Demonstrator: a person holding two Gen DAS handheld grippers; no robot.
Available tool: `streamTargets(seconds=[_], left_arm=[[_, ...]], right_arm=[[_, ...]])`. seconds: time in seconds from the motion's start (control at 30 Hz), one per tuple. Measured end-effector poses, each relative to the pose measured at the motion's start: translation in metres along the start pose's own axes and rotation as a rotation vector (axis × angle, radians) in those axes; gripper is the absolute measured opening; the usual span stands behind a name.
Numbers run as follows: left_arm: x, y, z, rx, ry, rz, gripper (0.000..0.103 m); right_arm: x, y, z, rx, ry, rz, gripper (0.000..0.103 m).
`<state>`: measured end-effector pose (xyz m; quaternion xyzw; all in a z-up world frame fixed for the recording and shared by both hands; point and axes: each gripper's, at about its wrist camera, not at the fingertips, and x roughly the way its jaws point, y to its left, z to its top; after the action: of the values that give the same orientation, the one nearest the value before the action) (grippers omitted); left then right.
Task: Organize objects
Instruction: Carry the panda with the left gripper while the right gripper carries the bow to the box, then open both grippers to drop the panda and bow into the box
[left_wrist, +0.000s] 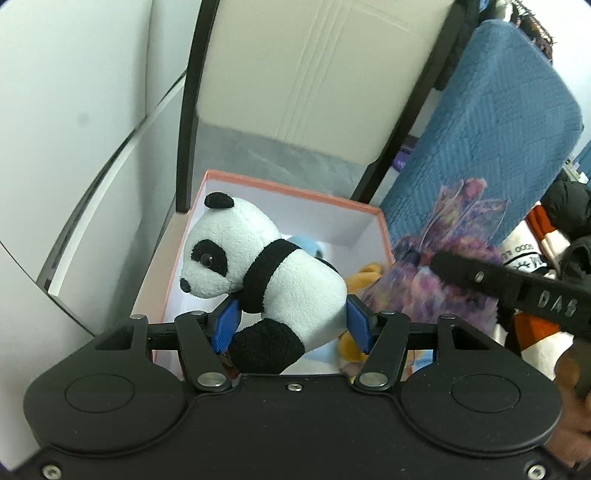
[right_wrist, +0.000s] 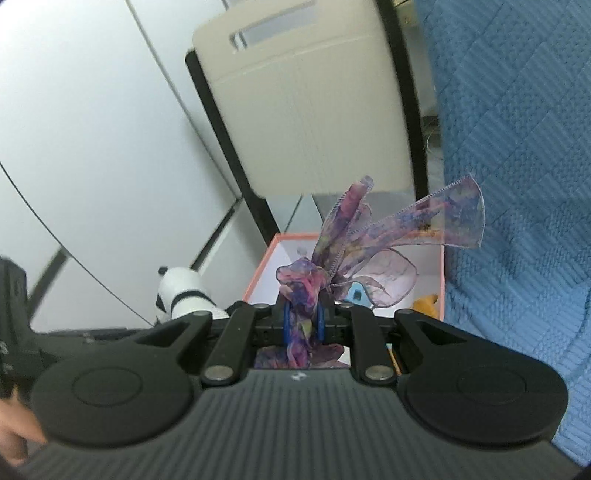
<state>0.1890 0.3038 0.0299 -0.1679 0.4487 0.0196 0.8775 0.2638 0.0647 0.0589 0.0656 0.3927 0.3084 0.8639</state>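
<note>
The toy panda (left_wrist: 258, 273) hangs over the near edge of the pink-rimmed box (left_wrist: 295, 188), pinched at the belly and back by the left gripper (left_wrist: 291, 325), whose blue pads (left_wrist: 227, 325) sink a little into the plush. It looks soft, light and squashy — a hold around the thick middle should be the safest, since a limb or ear would likely just stretch. The right gripper (right_wrist: 303, 321) is pressed together on a bunched purple scarf (right_wrist: 354, 240), thin and floppy, its loose ends fanning up above the box. Inside lie a blue toy (left_wrist: 314, 247) and an orange one (left_wrist: 365, 277). The box sits on a chair seat with a cream back (left_wrist: 317, 66), beside a blue quilted blanket (left_wrist: 491, 140) — white panels stand to the left
</note>
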Motion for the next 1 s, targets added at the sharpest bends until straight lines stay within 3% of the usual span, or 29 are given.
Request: streamTargets(seconds=[0.37,0.6,0.7,0.77,0.87,1.0], left_arm=[[0.079,0.039,-0.016,-0.038,0.157,0.015,0.058],[0.09,0.042,-0.031,-0.041,0.183,0.024,0.056],[0.085,0.04,-0.028,-0.038,0.17,0.023,0.061],[0.077,0.038,-0.027,-0.036,0.154,0.028,0.067],[0.062,0.034,-0.024,-0.036,0.129,0.036,0.068],[0.032,0.025,-0.019,-0.036,0.073,0.031,0.069]], right_arm=[[0.08,0.001,-0.045,-0.035,0.186,-0.053,0.018],[0.096,-0.011,-0.057,-0.005,0.217,-0.071,0.02],[0.094,-0.013,-0.053,0.01,0.21,-0.075,0.028],[0.09,-0.015,-0.05,0.031,0.205,-0.063,0.044],[0.079,-0.014,-0.043,0.045,0.182,-0.036,0.056],[0.047,-0.009,-0.031,0.046,0.126,-0.014,0.057]])
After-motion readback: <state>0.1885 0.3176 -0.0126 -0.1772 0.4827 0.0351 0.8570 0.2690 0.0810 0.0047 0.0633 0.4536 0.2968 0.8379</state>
